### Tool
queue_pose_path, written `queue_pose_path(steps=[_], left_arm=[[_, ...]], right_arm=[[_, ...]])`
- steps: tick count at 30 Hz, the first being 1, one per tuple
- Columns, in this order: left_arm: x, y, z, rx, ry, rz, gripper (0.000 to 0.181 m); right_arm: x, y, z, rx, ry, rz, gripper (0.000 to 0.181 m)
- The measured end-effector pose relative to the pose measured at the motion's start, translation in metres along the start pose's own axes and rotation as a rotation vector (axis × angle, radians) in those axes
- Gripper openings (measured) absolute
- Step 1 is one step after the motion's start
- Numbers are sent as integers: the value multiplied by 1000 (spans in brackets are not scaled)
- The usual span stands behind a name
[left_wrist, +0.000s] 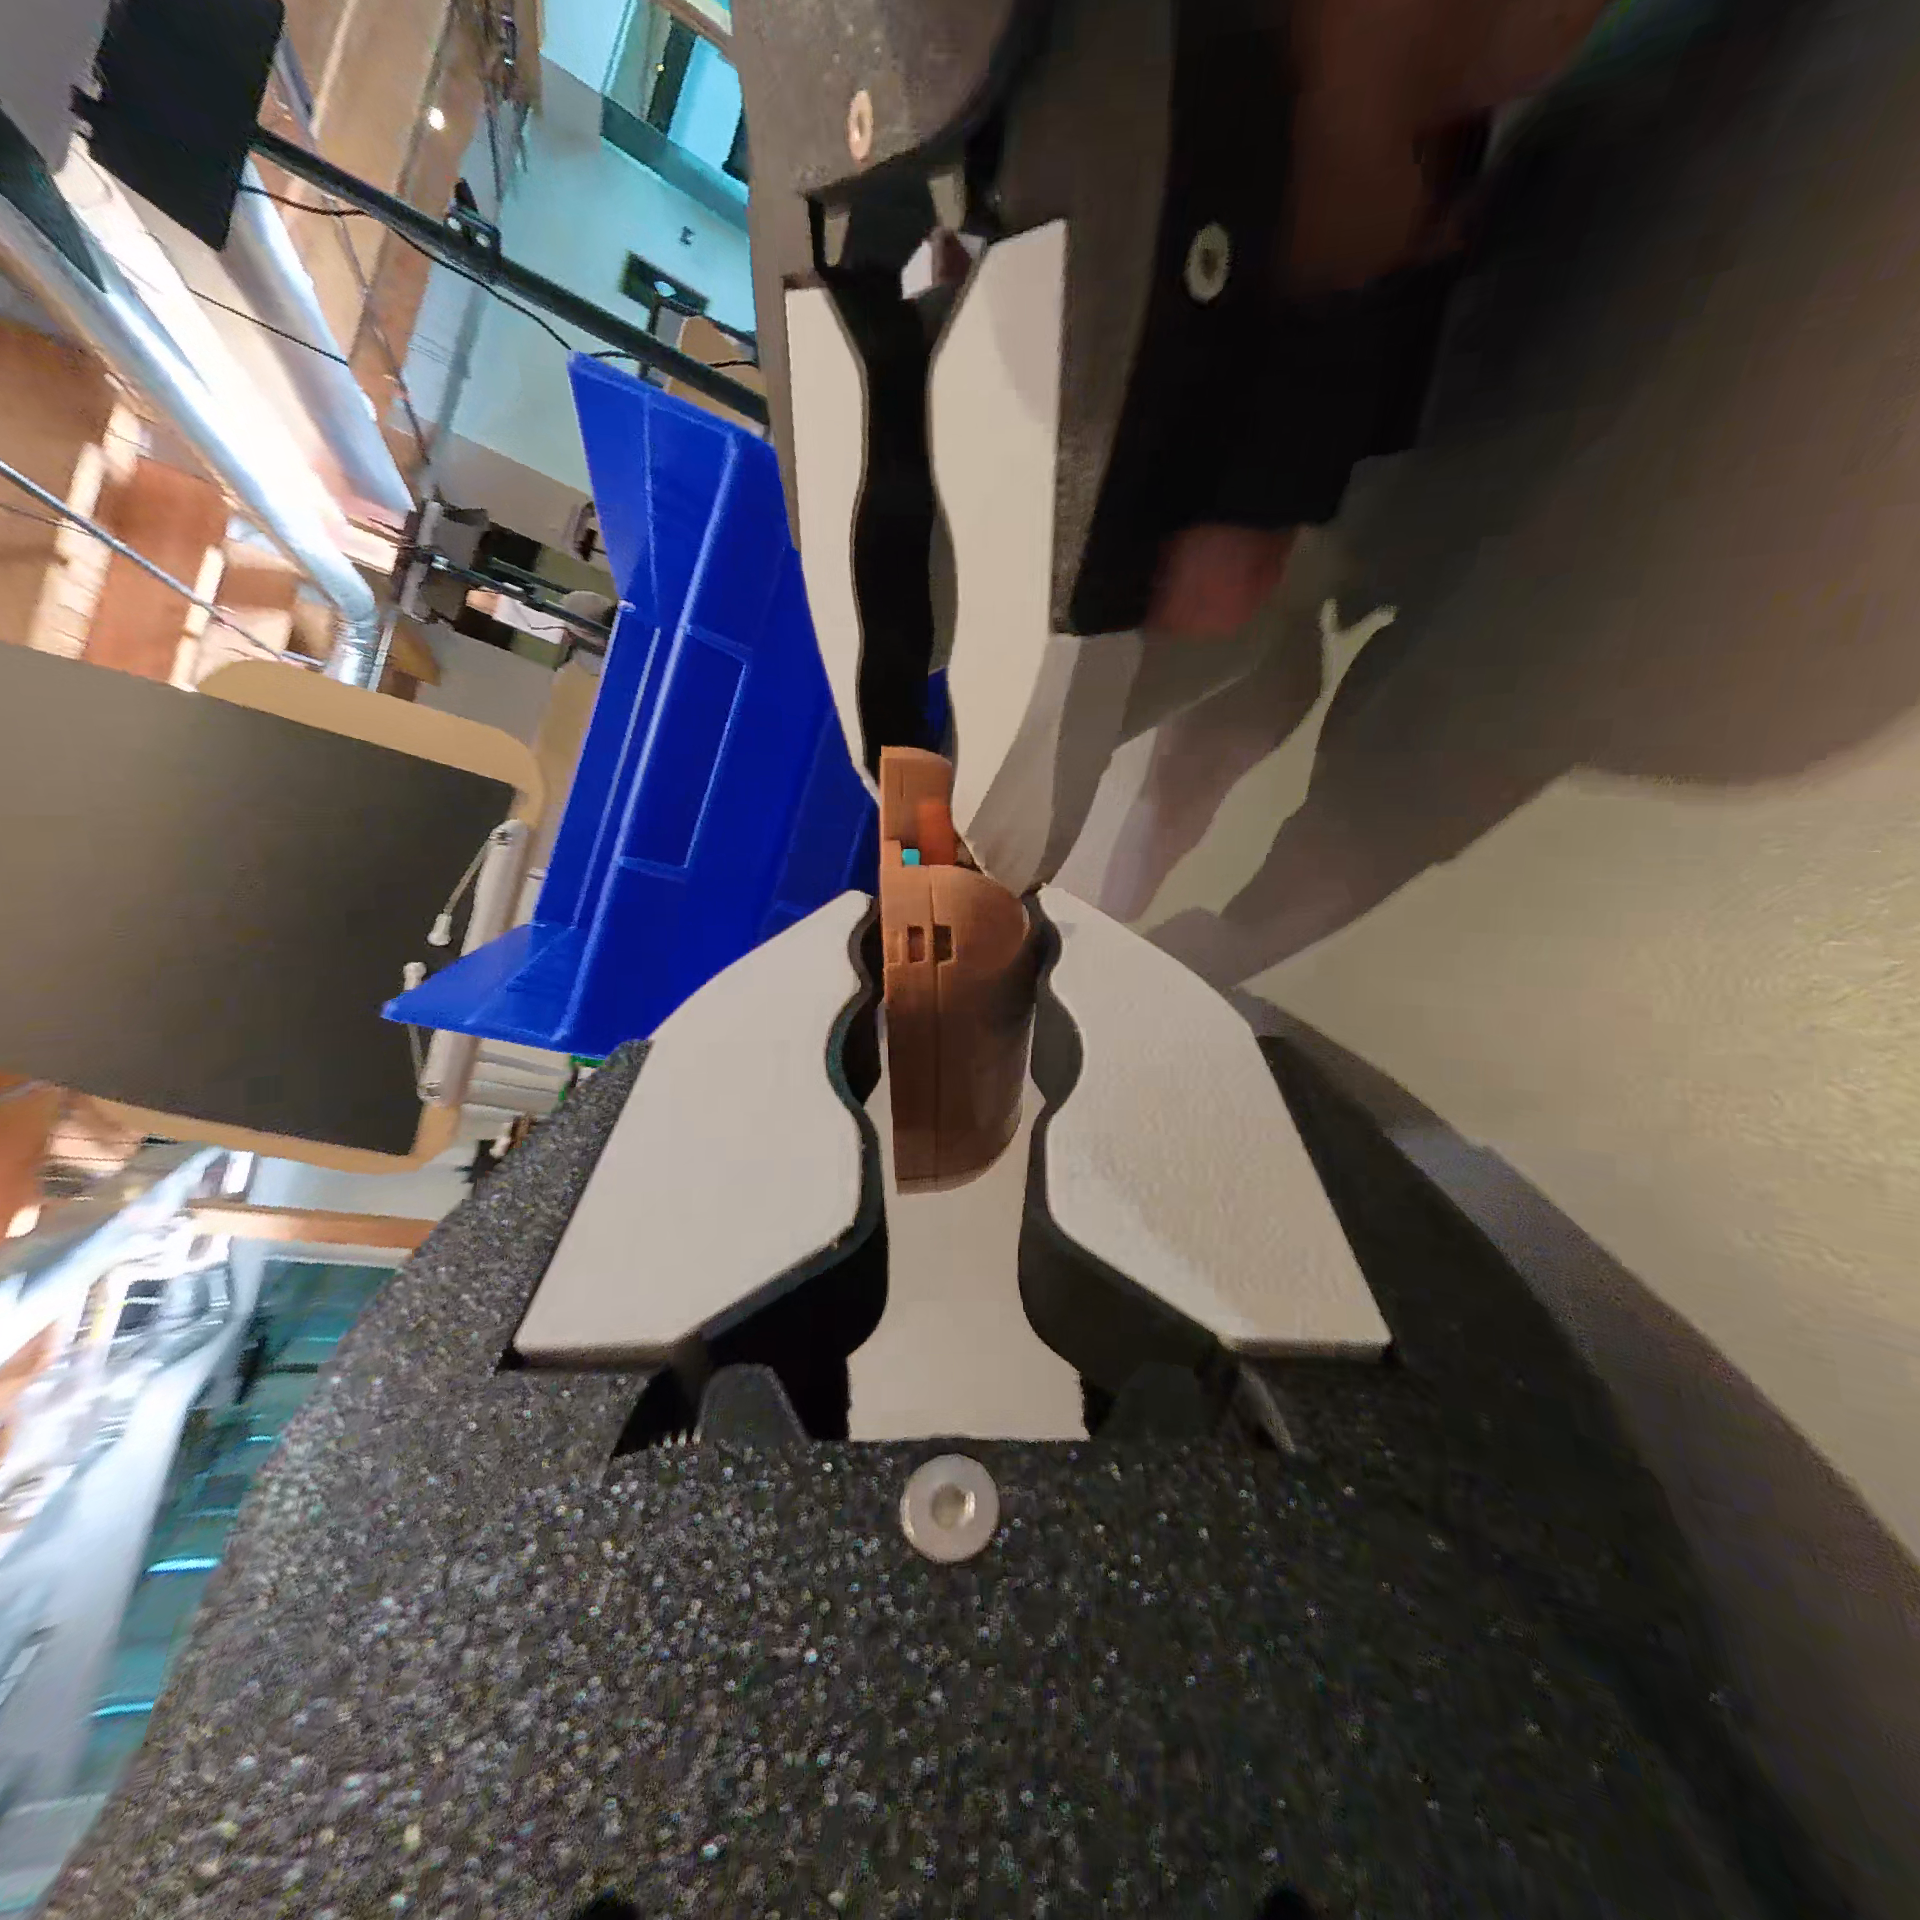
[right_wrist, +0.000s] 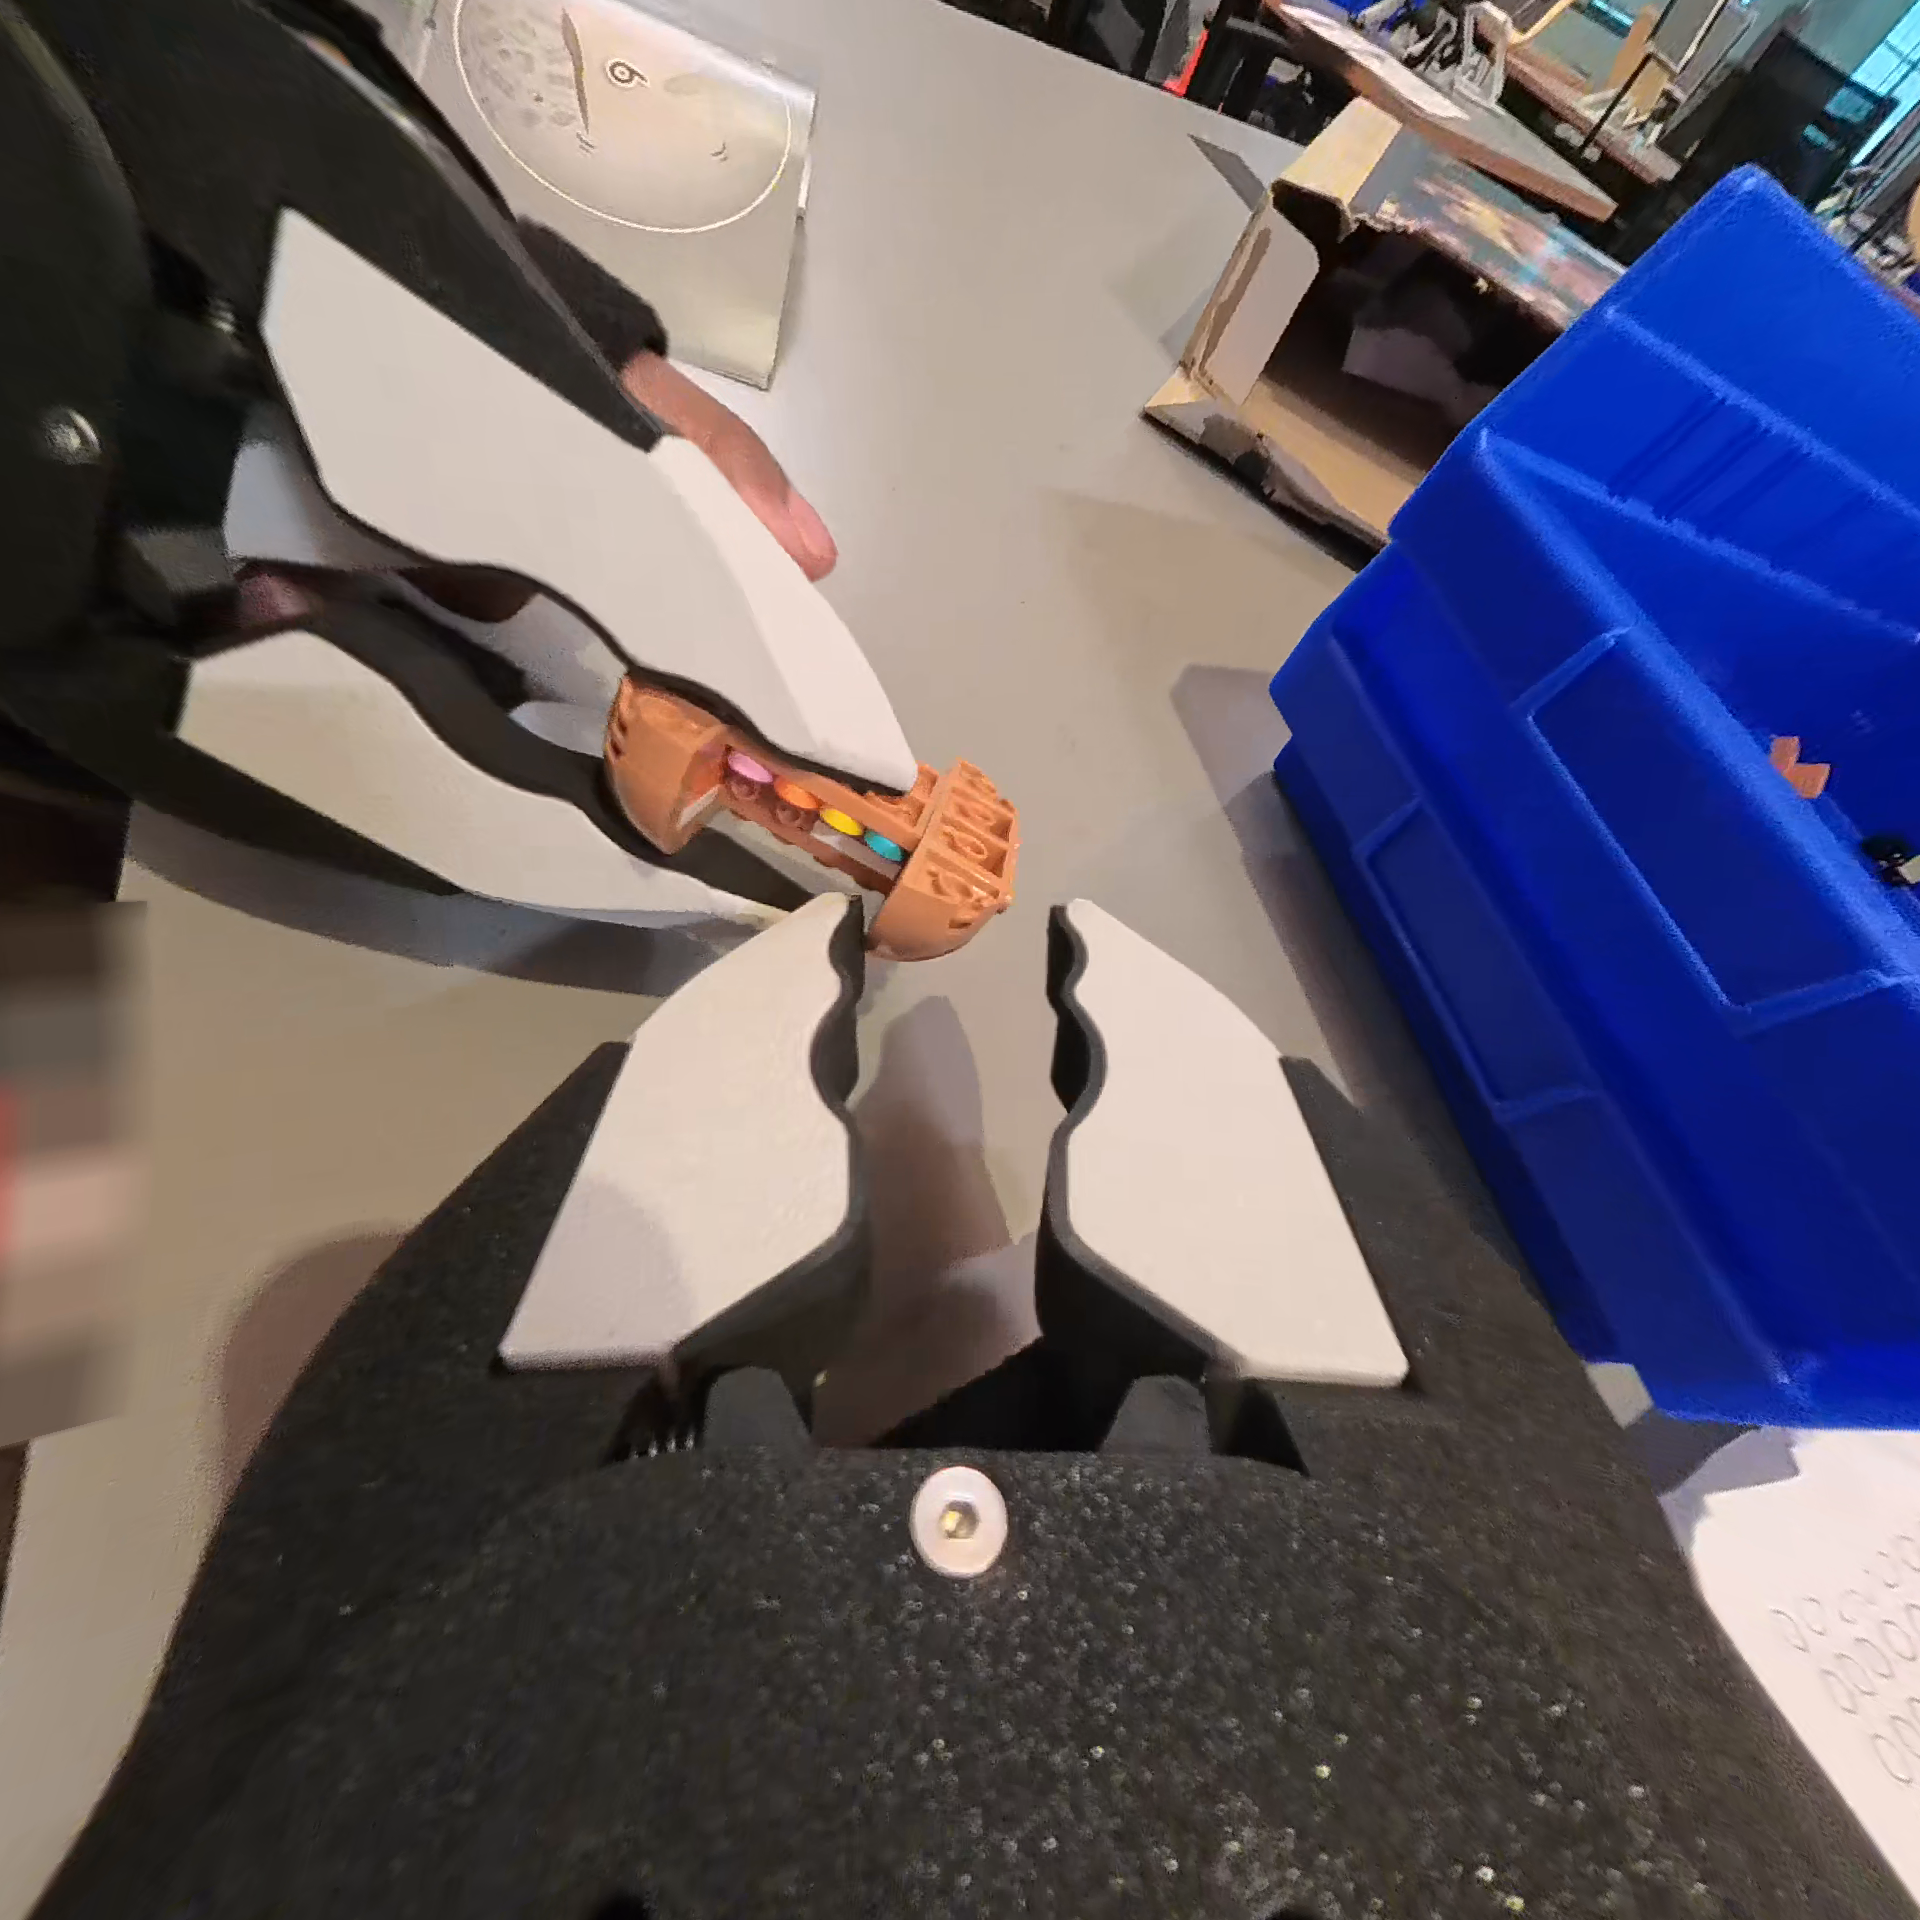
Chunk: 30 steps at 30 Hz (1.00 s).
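Note:
My left gripper (left_wrist: 951, 914) is shut on an orange-brown brick assembly (left_wrist: 956, 1039), holding it above the grey table (right_wrist: 1039, 416). In the right wrist view the left gripper (right_wrist: 862, 831) comes in from the left. The assembly (right_wrist: 956, 831) sticks out past its tips and shows a row of pink, orange, yellow and teal studs. My right gripper (right_wrist: 956, 914) is open and empty. Its left fingertip (right_wrist: 831, 925) is at the assembly's rounded free end, which is not between the fingers. In the left wrist view the right gripper (left_wrist: 920, 810) points down at the assembly's far end.
A blue plastic bin (right_wrist: 1662, 831) stands close on the right, with small pieces inside; it also shows in the left wrist view (left_wrist: 686, 727). A torn cardboard box (right_wrist: 1351, 343) lies behind it. A white sheet with a circle (right_wrist: 644, 135) stands at the back. A hand (right_wrist: 748, 468) is behind the left gripper. The grippers are tip to tip, or close to it.

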<state>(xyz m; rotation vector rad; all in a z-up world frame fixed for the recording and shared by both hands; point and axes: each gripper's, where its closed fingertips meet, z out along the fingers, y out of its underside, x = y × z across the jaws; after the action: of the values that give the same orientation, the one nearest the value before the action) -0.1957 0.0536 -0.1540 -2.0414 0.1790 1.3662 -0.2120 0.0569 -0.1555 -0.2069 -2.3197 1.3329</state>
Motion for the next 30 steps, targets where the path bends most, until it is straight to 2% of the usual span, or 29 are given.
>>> queue_pose_path(steps=[5, 18, 23, 30], left_arm=[[-2, 2, 0, -33, -50, 61, 25], [-14, 8, -3, -82, -143, 95, 25], [-11, 8, -3, -55, -107, 54, 26], [-6, 8, -5, 12, 12, -86, 27]], right_arm=[[-2, -1, 3, -1, -9, 18, 26], [2, -13, 10, 43, 26, 59, 21], [1, -12, 10, 33, 57, -5, 21], [-1, -9, 8, -14, 106, -206, 24]])
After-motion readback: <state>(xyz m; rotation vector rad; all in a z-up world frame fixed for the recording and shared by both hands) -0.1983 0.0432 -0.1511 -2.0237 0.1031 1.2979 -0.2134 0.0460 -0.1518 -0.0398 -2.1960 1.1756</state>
